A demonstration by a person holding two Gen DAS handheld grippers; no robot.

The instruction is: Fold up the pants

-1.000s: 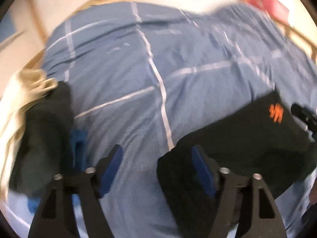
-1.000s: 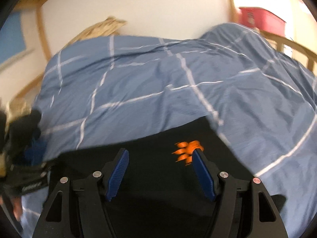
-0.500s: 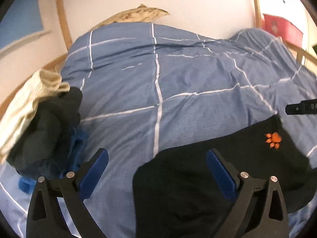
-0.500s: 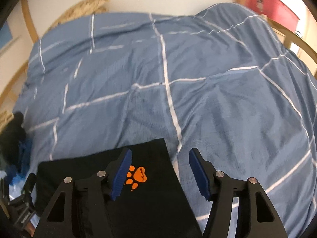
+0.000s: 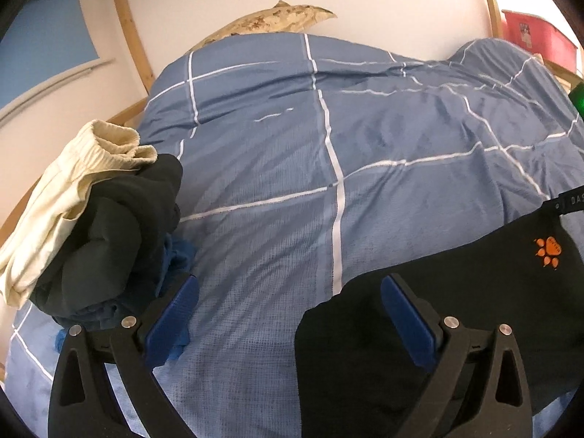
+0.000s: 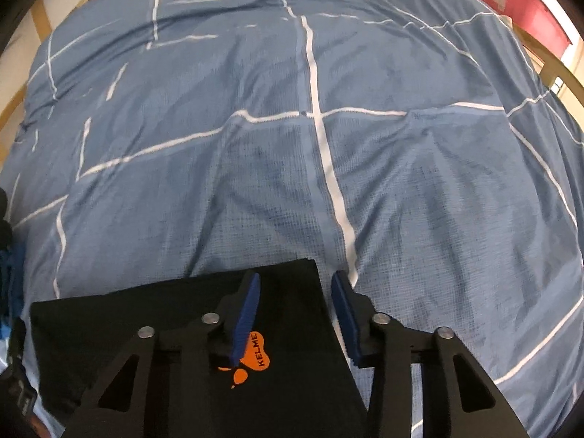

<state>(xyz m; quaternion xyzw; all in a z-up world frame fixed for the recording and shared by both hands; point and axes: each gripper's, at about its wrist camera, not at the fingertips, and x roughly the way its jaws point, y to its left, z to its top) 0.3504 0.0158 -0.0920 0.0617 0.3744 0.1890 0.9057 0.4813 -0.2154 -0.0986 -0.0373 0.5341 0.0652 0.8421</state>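
Observation:
Black pants (image 5: 474, 292) with an orange paw logo (image 5: 547, 252) lie folded flat on a blue checked duvet (image 5: 328, 146). My left gripper (image 5: 290, 288) is wide open above the duvet. Its right pad hangs over the pants' left edge, and nothing is between the fingers. In the right wrist view the pants (image 6: 109, 328) fill the lower left, logo (image 6: 252, 357) showing. My right gripper (image 6: 296, 284) points down at their far right corner. Its jaws are closing, with the pants' right edge lying flat between the pads and not pinched.
A pile of clothes sits at the duvet's left: cream pants (image 5: 73, 197), a dark garment (image 5: 120, 226) and a blue one (image 5: 175, 255). A wooden bed frame (image 5: 131, 47) and white wall lie behind. A red box (image 6: 518, 7) stands at the far right.
My left jaws have spread much wider. My right gripper has slid right across the pants to their right edge and tipped further down, its jaws narrowing.

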